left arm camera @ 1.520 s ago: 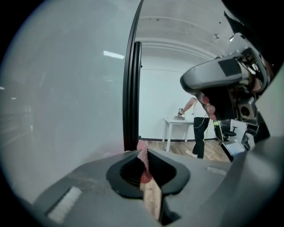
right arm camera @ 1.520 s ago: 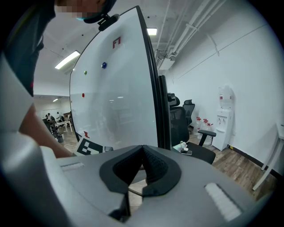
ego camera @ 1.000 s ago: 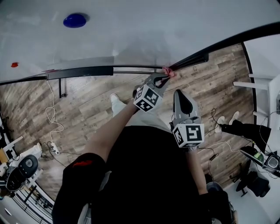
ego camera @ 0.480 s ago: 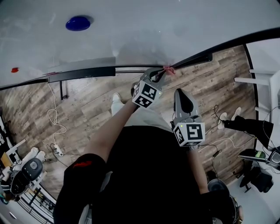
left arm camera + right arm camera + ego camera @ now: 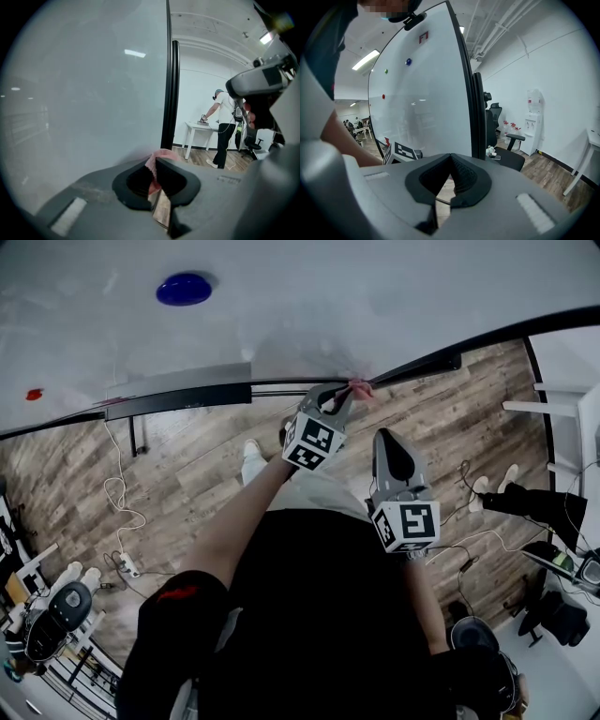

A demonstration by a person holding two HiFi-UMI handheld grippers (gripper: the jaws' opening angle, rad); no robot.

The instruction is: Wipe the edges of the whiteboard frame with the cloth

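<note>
The whiteboard fills the top of the head view, and its black frame edge curves across beneath it. My left gripper is shut on a pink cloth and presses it against the frame's lower edge. In the left gripper view the pink cloth bunches between the jaws beside the black frame. My right gripper hangs lower and to the right, away from the board, shut and empty. The right gripper view shows the white surface and its black frame.
A blue magnet and a red magnet sit on the board. Below lies wood flooring with a white cable and a power strip. An office chair stands past the board, and a person works at a white table.
The left gripper with the cloth has slid slightly left and up along the frame edge. The right gripper has stayed in place.
</note>
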